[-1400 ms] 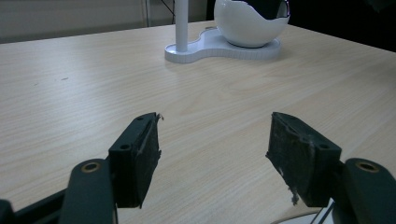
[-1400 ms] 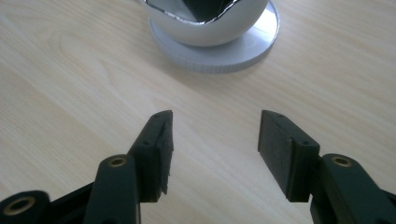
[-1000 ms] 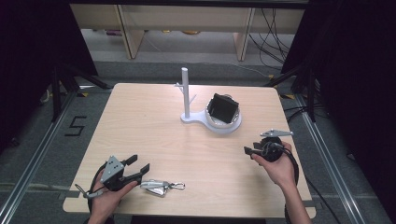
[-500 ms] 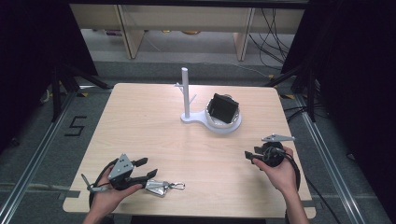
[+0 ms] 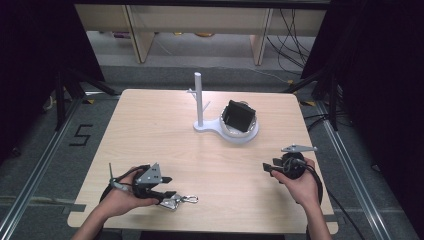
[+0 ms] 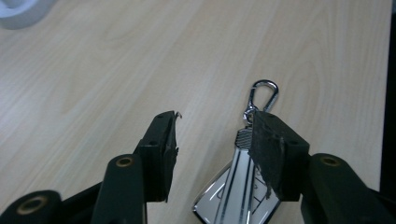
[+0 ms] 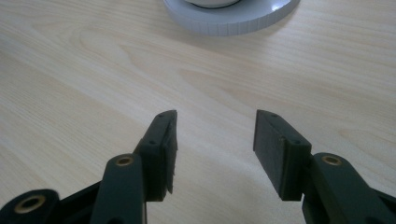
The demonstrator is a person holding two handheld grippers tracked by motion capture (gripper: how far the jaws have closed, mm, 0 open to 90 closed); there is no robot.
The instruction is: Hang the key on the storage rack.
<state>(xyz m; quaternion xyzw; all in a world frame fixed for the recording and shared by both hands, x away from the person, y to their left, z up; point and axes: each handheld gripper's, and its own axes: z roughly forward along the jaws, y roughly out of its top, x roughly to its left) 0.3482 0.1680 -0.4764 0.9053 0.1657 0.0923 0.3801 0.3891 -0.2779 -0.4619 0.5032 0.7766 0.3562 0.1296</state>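
A silver key fob [image 6: 236, 186] with a carabiner clip [image 6: 262, 93] lies flat on the wooden table [image 5: 165, 135], near its front edge. My left gripper [image 5: 167, 187] hovers right over the fob [image 5: 176, 201]. In the left gripper view the fob lies between the jaws of my left gripper [image 6: 215, 126], close under the right-hand one. The jaws have just been closing, but a gap remains and the pads do not press on the fob. At the right side of the table my right gripper [image 5: 270, 168] is open, and nothing lies between the jaws of my right gripper [image 7: 215, 121].
A white stand with an upright post [image 5: 199, 100] and a round base [image 5: 250, 136] carrying a black box-like object [image 5: 239, 116] sits at the table's middle back. The base's rim [image 7: 233, 21] lies ahead of my right gripper. Dark frame legs and cables surround the table.
My left hand has moved right and a little up, bringing its gripper over the key fob, and its jaws have narrowed. The fob and my right hand have stayed put.
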